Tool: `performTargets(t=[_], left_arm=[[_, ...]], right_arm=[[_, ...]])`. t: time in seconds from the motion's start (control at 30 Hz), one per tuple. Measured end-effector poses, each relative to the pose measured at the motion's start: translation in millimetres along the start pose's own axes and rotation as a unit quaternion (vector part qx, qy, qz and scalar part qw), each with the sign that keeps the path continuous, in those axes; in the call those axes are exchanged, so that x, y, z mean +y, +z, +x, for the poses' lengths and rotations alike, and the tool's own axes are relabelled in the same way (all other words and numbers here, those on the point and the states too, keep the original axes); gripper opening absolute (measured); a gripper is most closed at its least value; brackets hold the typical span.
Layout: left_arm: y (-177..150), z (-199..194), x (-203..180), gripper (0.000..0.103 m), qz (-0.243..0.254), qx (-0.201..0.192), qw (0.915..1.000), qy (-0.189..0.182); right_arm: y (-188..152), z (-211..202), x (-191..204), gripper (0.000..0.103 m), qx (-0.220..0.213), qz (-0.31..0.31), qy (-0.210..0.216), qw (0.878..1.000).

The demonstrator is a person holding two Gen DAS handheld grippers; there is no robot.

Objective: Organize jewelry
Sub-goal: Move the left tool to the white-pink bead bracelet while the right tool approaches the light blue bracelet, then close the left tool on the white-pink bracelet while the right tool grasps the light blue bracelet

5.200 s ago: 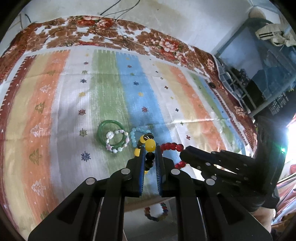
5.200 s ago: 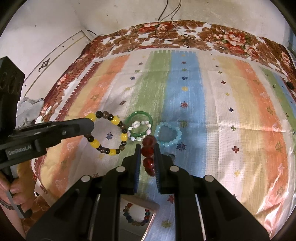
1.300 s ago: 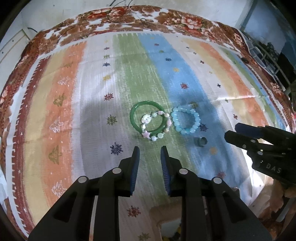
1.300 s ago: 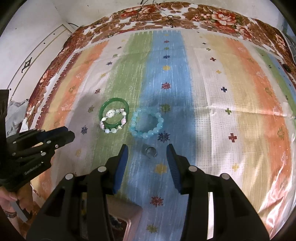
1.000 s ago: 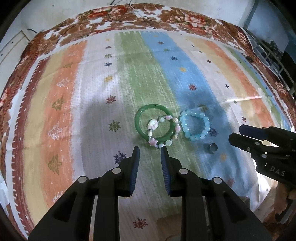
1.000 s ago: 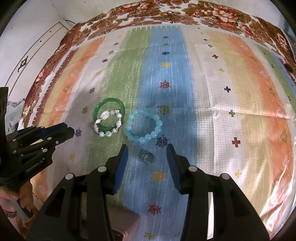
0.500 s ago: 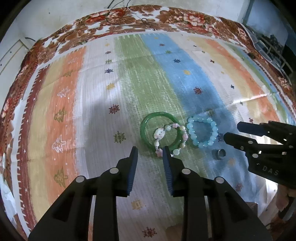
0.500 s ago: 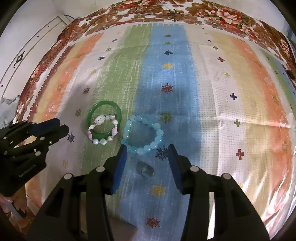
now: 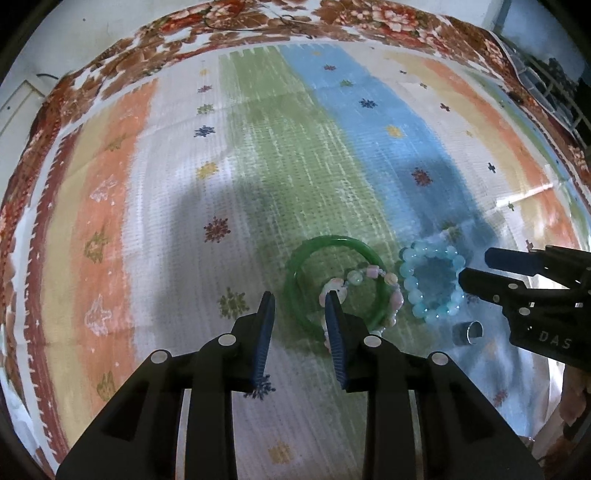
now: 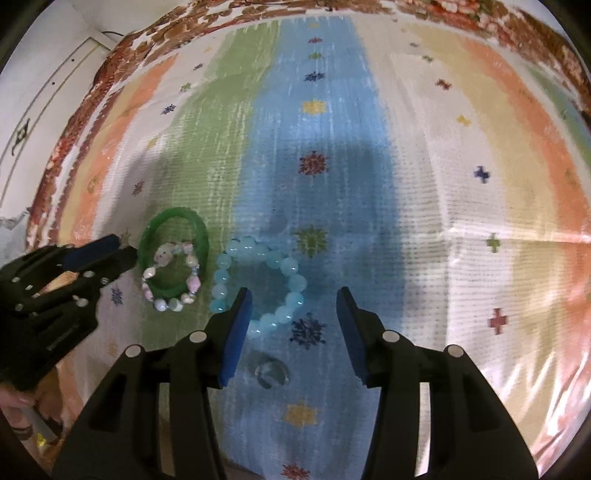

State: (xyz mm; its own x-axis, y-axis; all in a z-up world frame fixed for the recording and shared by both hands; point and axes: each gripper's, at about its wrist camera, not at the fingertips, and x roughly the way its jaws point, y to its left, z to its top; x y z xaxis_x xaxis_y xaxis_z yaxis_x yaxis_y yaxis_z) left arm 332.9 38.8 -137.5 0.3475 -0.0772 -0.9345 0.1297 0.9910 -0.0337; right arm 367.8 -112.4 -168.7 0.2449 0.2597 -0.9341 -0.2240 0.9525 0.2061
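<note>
Jewelry on a striped cloth [image 9: 258, 155], three bracelets and one ring, laid out in a loose row:

Green bangle [image 9: 301, 266], flat on the green stripe. Pastel bead bracelet [image 9: 394, 295], pink, white and pale green beads with one larger pale charm, lying across the bangle's near half and touching it. Light blue bead bracelet [image 10: 291, 280], just beside the bangle on the blue stripe, apart from it. Small metal ring [image 9: 468, 333], near the blue bracelet on its near side, lying on the cloth by itself.

Left gripper [image 9: 300, 306]: released, jaws parted and just been opening, nothing clamped. The bangle's near-left rim sits in the gap between the blue pads; the right pad overlaps the pastel bracelet's charm. Whether either pad touches cannot be told.

Right gripper [image 10: 293, 306]: released, jaws set wide and just been opening, holding nothing. The blue bracelet's near beads and the metal ring both show in the gap between its pads.

Cloth: orange, cream, green and blue stripes with small star and cross motifs, brown floral border [image 9: 388, 18] at the far edge
</note>
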Motion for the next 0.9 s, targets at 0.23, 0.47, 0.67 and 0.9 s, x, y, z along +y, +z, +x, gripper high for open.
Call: performTargets(t=[0.23, 0.47, 0.67, 0.9], left_arm=[[4, 13, -4, 0.028, 0.005, 0.016, 0.9997, -0.019], [4, 10, -11, 0.031, 0.031, -0.007, 0.9995, -0.003], [3, 16, -20, 0.031, 0.038, 0.016, 0.999, -0.019], [-2, 34, -20, 0.031, 0.048, 0.034, 0.9982, 0.009]], right_arm=[[7, 12, -3, 0.053, 0.007, 0.001, -0.014, 1.0], [11, 17, -3, 0.055, 0.009, 0.002, -0.018, 1.0], [10, 18, -1, 0.055, 0.009, -0.001, -0.023, 1.0], [8, 22, 2, 0.056, 0.011, -0.011, -0.028, 0.999]])
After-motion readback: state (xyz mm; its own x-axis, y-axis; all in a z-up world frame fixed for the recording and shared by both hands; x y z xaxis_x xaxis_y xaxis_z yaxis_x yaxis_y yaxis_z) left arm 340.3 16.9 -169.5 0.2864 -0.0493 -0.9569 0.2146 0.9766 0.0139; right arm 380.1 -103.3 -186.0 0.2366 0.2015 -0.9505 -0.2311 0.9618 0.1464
